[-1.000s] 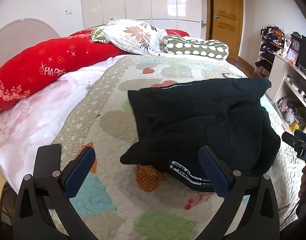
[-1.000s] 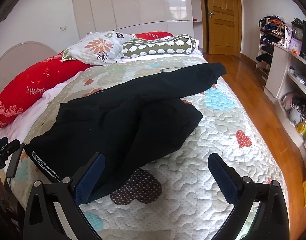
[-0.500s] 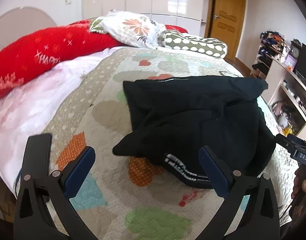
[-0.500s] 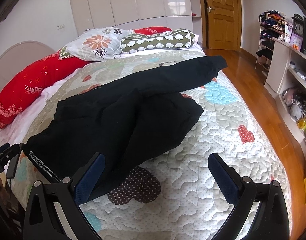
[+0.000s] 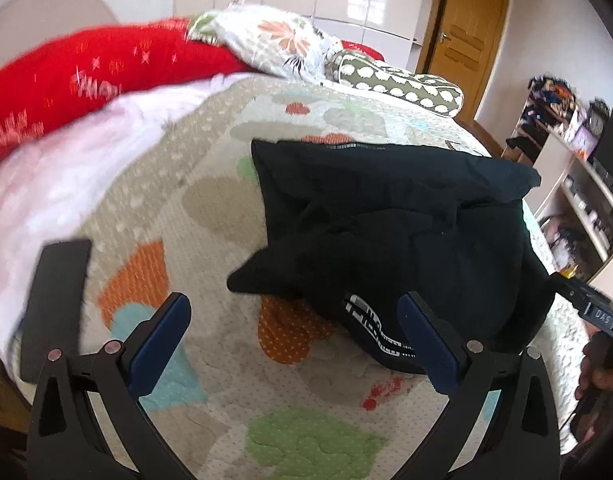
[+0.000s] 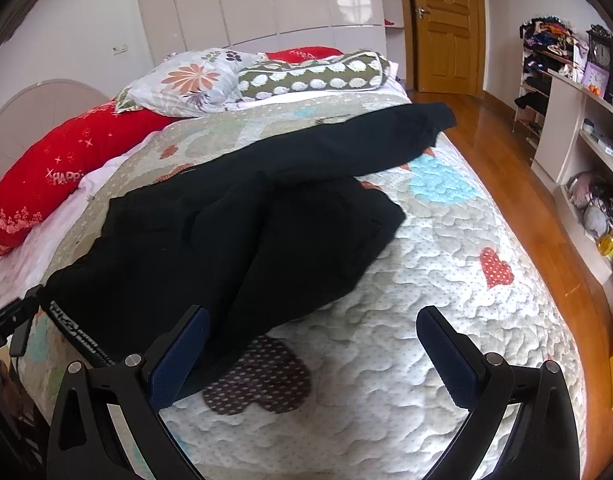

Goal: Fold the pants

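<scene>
Black pants (image 5: 406, 232) lie crumpled on the quilted bed, waistband with white lettering (image 5: 380, 334) nearest me in the left wrist view. My left gripper (image 5: 294, 340) is open and empty, hovering just short of the waistband. In the right wrist view the pants (image 6: 234, 236) spread across the quilt with one leg (image 6: 346, 148) stretched toward the far right edge. My right gripper (image 6: 312, 354) is open and empty above the quilt by the near edge of the pants.
A patterned quilt (image 6: 426, 280) covers the bed. A red pillow (image 6: 58, 168), a floral pillow (image 6: 186, 80) and a green bolster (image 6: 314, 74) lie at the head. Shelves (image 6: 578, 128) and wood floor (image 6: 526, 184) are on the right.
My left gripper has moved down and closer to the pants' waistband, with motion blur. My right gripper has edged slightly nearer the pants. Both stayed open.
</scene>
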A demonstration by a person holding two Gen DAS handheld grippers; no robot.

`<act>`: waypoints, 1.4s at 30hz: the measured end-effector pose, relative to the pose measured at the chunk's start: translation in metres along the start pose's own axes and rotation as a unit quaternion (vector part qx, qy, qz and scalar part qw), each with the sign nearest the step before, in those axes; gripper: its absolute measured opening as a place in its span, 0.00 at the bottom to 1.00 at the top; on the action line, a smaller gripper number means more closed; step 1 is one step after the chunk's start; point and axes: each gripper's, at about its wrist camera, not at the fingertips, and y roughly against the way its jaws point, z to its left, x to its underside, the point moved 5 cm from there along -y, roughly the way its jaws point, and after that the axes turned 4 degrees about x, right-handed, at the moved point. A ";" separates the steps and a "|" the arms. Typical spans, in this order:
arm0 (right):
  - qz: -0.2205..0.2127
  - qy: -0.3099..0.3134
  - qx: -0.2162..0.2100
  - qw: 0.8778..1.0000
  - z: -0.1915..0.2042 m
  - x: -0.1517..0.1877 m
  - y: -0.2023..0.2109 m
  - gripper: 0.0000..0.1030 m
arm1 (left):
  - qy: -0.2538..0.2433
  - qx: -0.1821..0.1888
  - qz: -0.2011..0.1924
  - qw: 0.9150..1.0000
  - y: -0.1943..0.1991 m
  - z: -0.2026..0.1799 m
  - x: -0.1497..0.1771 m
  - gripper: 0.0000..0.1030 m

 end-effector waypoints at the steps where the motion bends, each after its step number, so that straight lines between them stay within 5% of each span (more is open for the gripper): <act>1: 0.000 -0.006 0.005 1.000 -0.006 -0.001 -0.002 1.00 | 0.009 0.005 0.006 1.000 -0.004 0.002 0.003 1.00; 9: -0.013 -0.066 0.021 0.998 -0.055 -0.027 -0.033 0.97 | 0.053 0.039 0.038 0.997 -0.039 0.000 0.008 1.00; 18: 0.016 -0.095 -0.009 0.995 -0.063 -0.049 -0.101 0.75 | 0.044 0.066 0.059 0.995 -0.069 -0.016 0.002 0.98; 20: 0.006 -0.087 -0.030 0.996 -0.057 -0.053 -0.103 0.44 | 0.037 0.075 0.058 0.995 -0.070 -0.020 0.000 0.83; 22: 0.001 -0.091 -0.052 0.995 -0.053 -0.056 -0.102 0.16 | 0.032 0.078 0.065 0.994 -0.074 -0.023 -0.001 0.51; 23: -0.002 -0.090 -0.052 0.995 -0.052 -0.056 -0.100 0.11 | 0.030 0.086 0.068 0.994 -0.076 -0.025 -0.002 0.42; 25: -0.012 -0.090 -0.052 0.995 -0.053 -0.056 -0.088 0.10 | 0.031 0.114 0.078 0.990 -0.076 -0.032 -0.002 0.10; 35: -0.101 -0.126 0.004 0.987 -0.116 -0.028 0.044 0.06 | 0.006 0.138 0.031 0.990 -0.011 -0.020 -0.009 0.06; 42: -0.036 -0.159 0.067 0.984 -0.167 0.035 0.046 0.06 | -0.023 0.099 0.083 0.991 -0.023 0.001 0.038 0.12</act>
